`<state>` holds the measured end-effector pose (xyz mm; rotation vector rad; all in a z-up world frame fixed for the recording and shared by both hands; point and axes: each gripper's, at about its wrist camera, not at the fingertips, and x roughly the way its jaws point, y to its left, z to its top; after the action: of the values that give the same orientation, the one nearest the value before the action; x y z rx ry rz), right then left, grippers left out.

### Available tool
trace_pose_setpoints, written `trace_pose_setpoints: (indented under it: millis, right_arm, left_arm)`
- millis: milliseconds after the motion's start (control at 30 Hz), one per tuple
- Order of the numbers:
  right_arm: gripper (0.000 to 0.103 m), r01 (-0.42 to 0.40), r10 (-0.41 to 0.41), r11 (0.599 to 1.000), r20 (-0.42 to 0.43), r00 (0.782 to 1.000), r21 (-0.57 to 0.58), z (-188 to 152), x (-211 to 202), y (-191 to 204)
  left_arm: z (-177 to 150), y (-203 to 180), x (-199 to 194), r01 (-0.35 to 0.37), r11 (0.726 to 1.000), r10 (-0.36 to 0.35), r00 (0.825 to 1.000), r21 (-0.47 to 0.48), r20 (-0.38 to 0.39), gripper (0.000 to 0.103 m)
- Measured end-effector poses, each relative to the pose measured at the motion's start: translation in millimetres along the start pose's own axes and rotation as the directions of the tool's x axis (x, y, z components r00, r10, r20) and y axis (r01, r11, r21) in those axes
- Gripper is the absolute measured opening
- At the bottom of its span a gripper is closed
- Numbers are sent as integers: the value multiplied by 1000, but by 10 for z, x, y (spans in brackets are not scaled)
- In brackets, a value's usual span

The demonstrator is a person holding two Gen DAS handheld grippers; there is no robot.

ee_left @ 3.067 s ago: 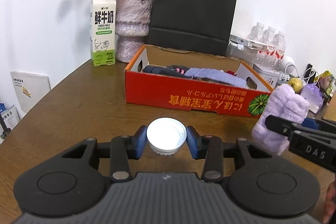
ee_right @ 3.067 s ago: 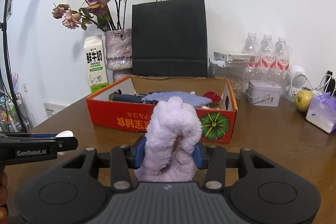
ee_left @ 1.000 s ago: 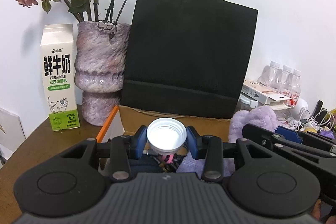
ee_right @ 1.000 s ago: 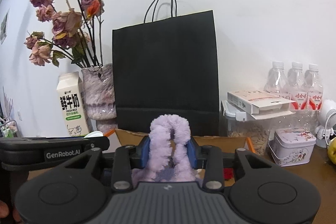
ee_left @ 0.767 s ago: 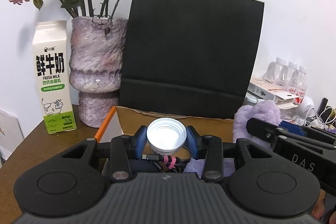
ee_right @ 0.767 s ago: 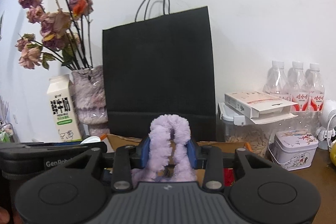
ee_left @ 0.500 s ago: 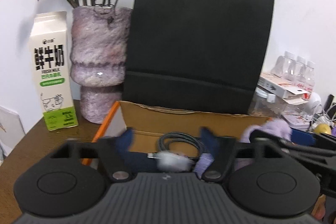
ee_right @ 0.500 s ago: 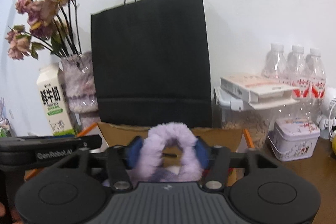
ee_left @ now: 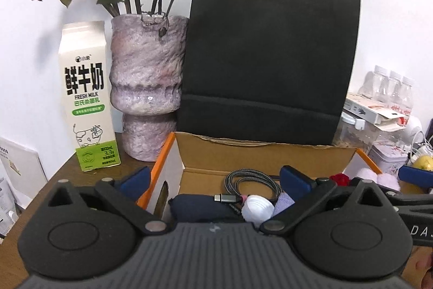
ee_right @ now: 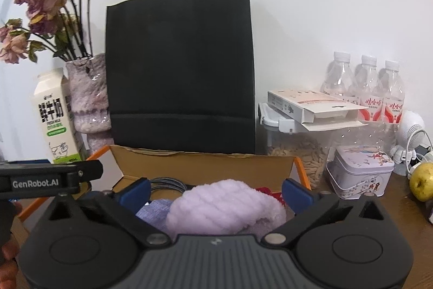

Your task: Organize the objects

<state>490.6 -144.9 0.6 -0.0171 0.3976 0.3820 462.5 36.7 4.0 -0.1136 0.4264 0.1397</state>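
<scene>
My left gripper hovers over the orange-edged cardboard box, and its jaws are opening wide. The white cap lies loose in the box between the fingers, resting against a dark blue pouch and a coiled cable, touched by neither pad. My right gripper is over the same box, its jaws opening too. The fluffy purple cloth lies slumped in the box between its blue pads, clear of both.
A black paper bag stands right behind the box. A purple vase with dried roses and a milk carton stand at the back left. Water bottles, a clear container, a tin and a yellow fruit crowd the right.
Both grippers have gone from shut to wide open. The white cap has dropped out of the left one into the box, and the purple cloth has slumped out of the right one into it.
</scene>
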Motion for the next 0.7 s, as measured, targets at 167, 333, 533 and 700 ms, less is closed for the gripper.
trace_pose_setpoints:
  millis: [167, 333, 533, 700]
  right_arm:
    - [103, -10, 10, 1000, 7, 1000, -17, -54, -248, 43]
    - [103, -28, 28, 999, 3, 1000, -15, -142, -605, 84]
    - [103, -36, 36, 999, -18, 999, 1, -312, -1126, 116]
    - [103, -53, 53, 999, -37, 998, -1, -494, -1571, 195]
  left_arm:
    - [-63, 9, -286, -14, 1000, 14, 1000, 2, -3, 103]
    - [-196, 9, -677, -14, 1000, 15, 1000, 15, -24, 103]
    - [-457, 73, -1205, 3, 1000, -1, 997, 22, -80, 103]
    - [-666, 157, -1625, -9, 1000, 12, 994, 30, -109, 103]
